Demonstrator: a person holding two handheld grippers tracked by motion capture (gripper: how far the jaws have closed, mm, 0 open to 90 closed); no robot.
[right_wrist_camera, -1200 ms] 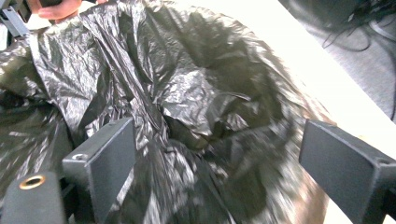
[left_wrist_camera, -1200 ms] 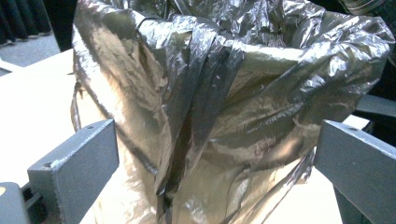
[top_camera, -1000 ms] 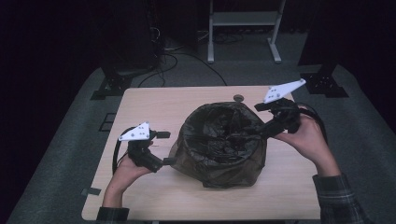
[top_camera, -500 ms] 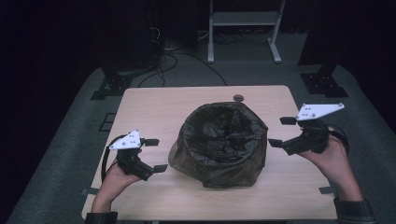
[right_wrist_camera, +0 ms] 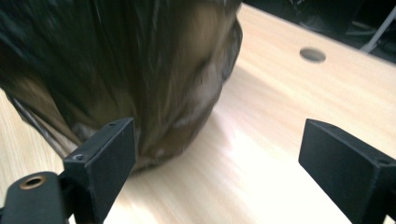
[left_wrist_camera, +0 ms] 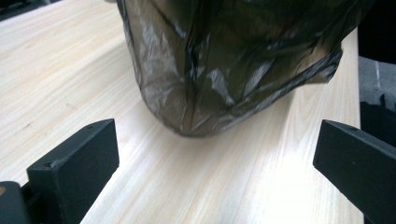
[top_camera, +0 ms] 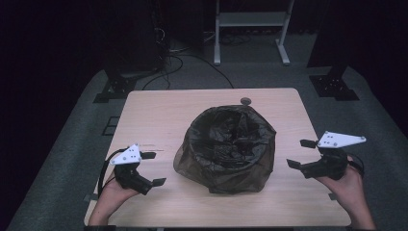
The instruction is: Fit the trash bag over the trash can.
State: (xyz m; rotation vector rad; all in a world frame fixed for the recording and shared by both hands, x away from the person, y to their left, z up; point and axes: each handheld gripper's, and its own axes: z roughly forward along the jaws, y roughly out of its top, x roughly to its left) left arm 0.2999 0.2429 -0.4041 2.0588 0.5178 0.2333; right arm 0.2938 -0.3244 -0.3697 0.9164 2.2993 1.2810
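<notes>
Your left gripper [top_camera: 146,169] sits low at the near left of the bench [top_camera: 159,110], jaws released and empty. Your right gripper [top_camera: 302,154] has dropped back from the bag's rim to the near right edge, jaws spread wide, holding nothing. Between them, well apart from both, stands the dark plastic bag [top_camera: 226,144], mouth open, apparently lining a bin. Both hands have withdrawn; the fitting looks finished.
</notes>
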